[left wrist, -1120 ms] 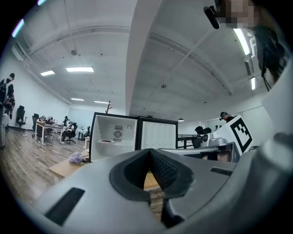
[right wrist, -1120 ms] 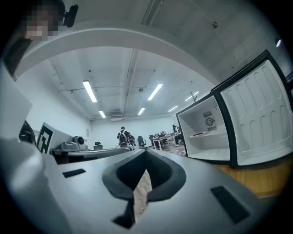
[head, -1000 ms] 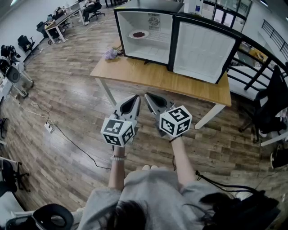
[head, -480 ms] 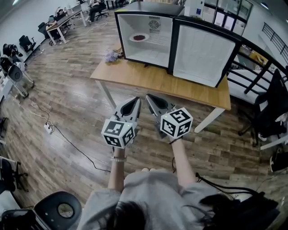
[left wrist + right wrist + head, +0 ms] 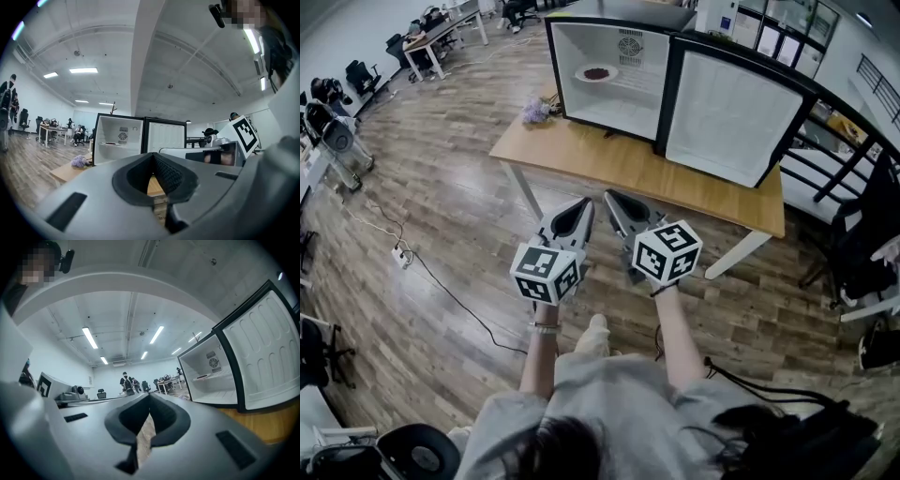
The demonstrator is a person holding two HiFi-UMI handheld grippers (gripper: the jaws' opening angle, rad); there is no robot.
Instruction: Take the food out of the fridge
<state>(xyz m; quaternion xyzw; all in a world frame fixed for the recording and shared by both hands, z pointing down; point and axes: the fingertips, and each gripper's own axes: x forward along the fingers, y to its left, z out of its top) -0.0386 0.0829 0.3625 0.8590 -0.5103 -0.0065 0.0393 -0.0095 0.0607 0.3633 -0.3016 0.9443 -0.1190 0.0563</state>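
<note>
- Food: one dark portion on one white plate, set on the upper shelf inside the fridge. Nothing else is seen inside.
- Fridge: one unit with its door swung wide open, standing on one wooden desk. One bunch of purple flowers lies just beside its left corner.
- Tools: two. The left tool and right tool are held level, side by side, well short of the desk. Each has its jaws together on nothing.
- Step assessed: the approach. Retrieval has not begun.
- Next move, as judged: step up to the fridge, part one tool's jaws, take the plate by its rim and keep it flat.
</note>
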